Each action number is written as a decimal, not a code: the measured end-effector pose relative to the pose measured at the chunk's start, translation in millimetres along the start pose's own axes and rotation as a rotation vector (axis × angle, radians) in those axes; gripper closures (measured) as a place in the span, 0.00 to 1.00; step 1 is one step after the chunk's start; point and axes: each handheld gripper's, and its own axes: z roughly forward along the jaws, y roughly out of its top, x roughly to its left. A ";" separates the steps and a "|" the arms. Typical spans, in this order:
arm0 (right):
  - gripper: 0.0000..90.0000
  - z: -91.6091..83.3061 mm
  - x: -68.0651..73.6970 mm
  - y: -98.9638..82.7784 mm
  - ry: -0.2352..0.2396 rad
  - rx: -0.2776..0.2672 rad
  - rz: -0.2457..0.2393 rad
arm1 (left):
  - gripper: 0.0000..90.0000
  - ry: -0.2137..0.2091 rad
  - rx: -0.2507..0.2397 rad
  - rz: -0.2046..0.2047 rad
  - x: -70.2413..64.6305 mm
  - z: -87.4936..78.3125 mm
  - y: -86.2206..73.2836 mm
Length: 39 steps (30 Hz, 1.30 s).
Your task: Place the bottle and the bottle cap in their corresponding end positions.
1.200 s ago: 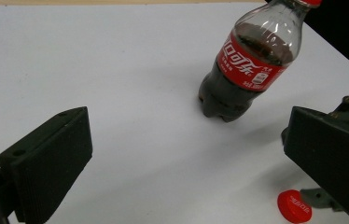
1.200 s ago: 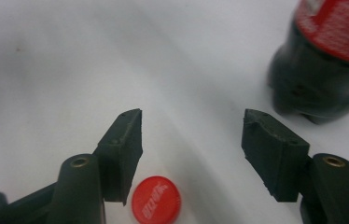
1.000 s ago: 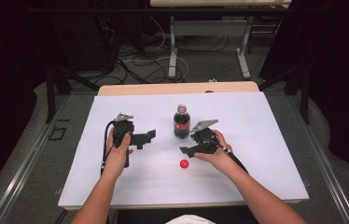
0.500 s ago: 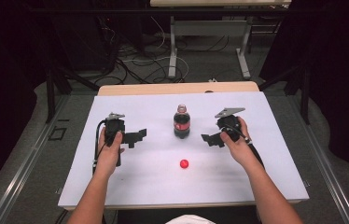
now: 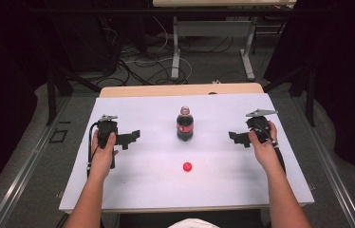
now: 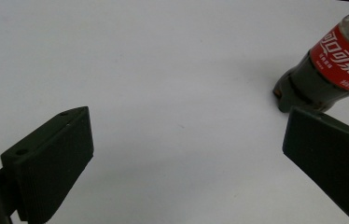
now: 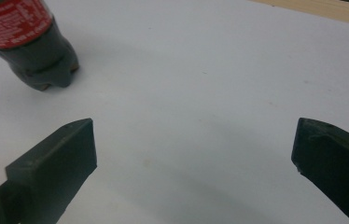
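A dark cola bottle (image 5: 184,124) with a red label stands upright and uncapped at the middle of the white table (image 5: 142,164). Its red cap (image 5: 187,166) lies on the table in front of it. My left gripper (image 5: 130,138) hovers at the left, jaws open and empty, pointing toward the bottle (image 6: 324,70). At the right my right gripper (image 5: 238,138) is open too, with nothing between its jaws; the bottle's base (image 7: 32,46) stands off to its upper left.
The white sheet covers a wooden table whose far edge (image 5: 180,89) shows. Beyond it stand table legs (image 5: 175,52) and loose cables (image 5: 137,66) on a grey floor. Dark curtains hang on both sides.
Both grippers have drawn apart from the bottle, the left one going left, the right one going far right. The bottle and cap stay where they were.
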 end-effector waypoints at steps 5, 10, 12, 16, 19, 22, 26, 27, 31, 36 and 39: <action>0.00 -4.0 -10.2 -10.8 -0.013 -0.010 0.027 | 0.02 0.022 -0.006 -0.014 7.6 1.2 -2.7; 0.00 -4.0 -18.2 -22.9 -0.024 -0.009 0.059 | 0.02 0.039 0.006 -0.015 12.4 3.5 -5.3; 0.00 -4.1 -19.3 -24.2 -0.030 -0.005 0.061 | 0.02 0.043 0.011 -0.018 13.9 4.3 -6.1; 0.00 -2.9 -24.5 -29.8 -0.047 0.003 0.067 | 0.02 0.046 0.037 -0.021 17.3 4.8 -7.2; 0.00 -1.8 -27.6 -32.9 -0.052 0.008 0.076 | 0.02 0.042 0.041 -0.024 18.8 5.4 -7.9; 0.00 -1.2 -29.7 -34.9 -0.054 0.013 0.090 | 0.02 0.042 0.036 -0.032 19.6 6.1 -8.5; 0.00 -0.4 -32.2 -37.2 -0.056 0.010 0.090 | 0.02 0.044 0.038 -0.033 20.7 6.9 -9.3; 0.00 0.0 -32.3 -37.9 -0.055 0.011 0.089 | 0.02 0.042 0.052 -0.031 20.9 6.4 -9.0; 0.00 2.5 -32.8 -40.7 -0.061 0.013 0.090 | 0.02 0.045 0.051 -0.034 21.5 6.8 -9.5; 0.00 5.4 -33.0 -42.9 -0.055 0.021 0.085 | 0.02 0.047 0.045 -0.042 22.8 7.9 -10.5; 0.00 6.9 -31.4 -43.0 -0.052 0.023 0.089 | 0.02 0.046 0.050 -0.042 23.4 7.6 -10.3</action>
